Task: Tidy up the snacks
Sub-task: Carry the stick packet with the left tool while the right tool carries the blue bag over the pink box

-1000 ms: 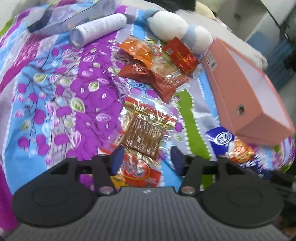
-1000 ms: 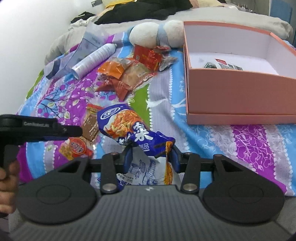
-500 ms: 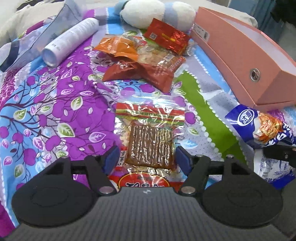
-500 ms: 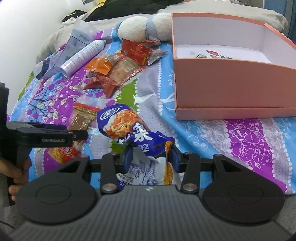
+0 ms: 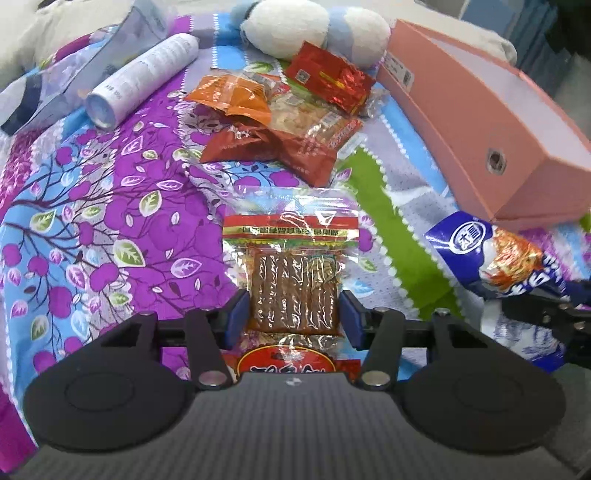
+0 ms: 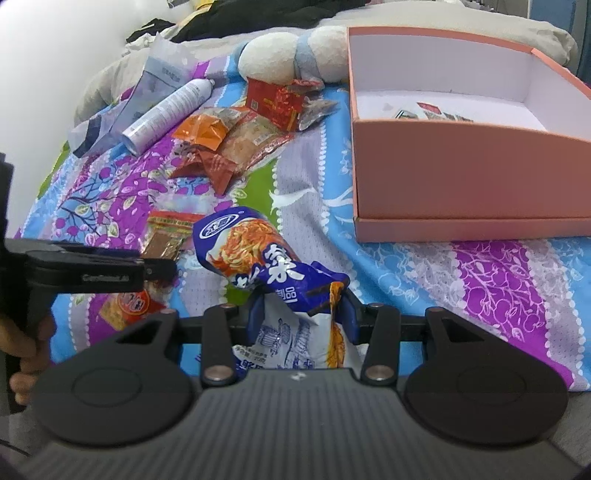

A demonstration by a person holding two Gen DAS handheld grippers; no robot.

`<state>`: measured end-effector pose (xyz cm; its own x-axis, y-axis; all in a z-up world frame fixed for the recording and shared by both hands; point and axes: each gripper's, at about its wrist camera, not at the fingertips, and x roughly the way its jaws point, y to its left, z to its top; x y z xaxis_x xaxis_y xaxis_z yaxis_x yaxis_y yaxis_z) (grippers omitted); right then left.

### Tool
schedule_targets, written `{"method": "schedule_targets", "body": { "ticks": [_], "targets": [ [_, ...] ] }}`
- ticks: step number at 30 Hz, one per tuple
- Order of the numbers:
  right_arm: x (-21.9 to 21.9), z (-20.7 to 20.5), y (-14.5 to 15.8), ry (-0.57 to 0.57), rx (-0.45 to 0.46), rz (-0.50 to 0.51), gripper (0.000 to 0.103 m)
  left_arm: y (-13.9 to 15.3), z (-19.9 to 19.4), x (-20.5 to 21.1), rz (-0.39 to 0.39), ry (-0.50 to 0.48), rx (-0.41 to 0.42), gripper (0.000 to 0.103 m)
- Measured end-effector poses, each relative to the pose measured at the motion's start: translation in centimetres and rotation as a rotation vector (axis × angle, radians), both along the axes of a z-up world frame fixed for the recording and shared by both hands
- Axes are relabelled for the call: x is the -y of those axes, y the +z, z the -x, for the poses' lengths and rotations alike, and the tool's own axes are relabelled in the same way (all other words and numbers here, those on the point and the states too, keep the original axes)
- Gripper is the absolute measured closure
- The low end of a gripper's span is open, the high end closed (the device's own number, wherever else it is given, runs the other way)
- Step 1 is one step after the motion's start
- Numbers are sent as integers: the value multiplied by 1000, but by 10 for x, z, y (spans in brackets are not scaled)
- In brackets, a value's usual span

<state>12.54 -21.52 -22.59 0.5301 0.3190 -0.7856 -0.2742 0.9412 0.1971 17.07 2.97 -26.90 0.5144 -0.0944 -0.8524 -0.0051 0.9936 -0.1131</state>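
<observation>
A clear packet of brown strips lies flat on the flowered bedspread. My left gripper straddles its near end with the jaws closing; the blue pads sit just beside the wrapper's edges. My right gripper is shut on a blue noodle packet, which it holds above the bedspread. That packet also shows at the right of the left wrist view. The open pink box stands to the right with a few small packets inside. A red packet with a round logo lies under the left gripper.
A pile of orange, red and dark red snack packets lies further back. Behind it are a white spray can, a plastic bag and a plush toy. A hand holds the left gripper's handle.
The left gripper has rolled level, slid forward and down over the clear packet, and its jaws have narrowed around it. The right gripper keeps still with the blue packet.
</observation>
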Motion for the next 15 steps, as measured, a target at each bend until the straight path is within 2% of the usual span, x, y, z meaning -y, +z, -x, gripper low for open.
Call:
{"method": "schedule_targets", "body": {
  "ticks": [8,15],
  "targets": [
    [2,1,22,-6,52,-15,57,42,11,-3,84,77,51,45],
    [8,0,56,-19,133,-33,57,95,9,10,113,66,154,45]
  ]
}}
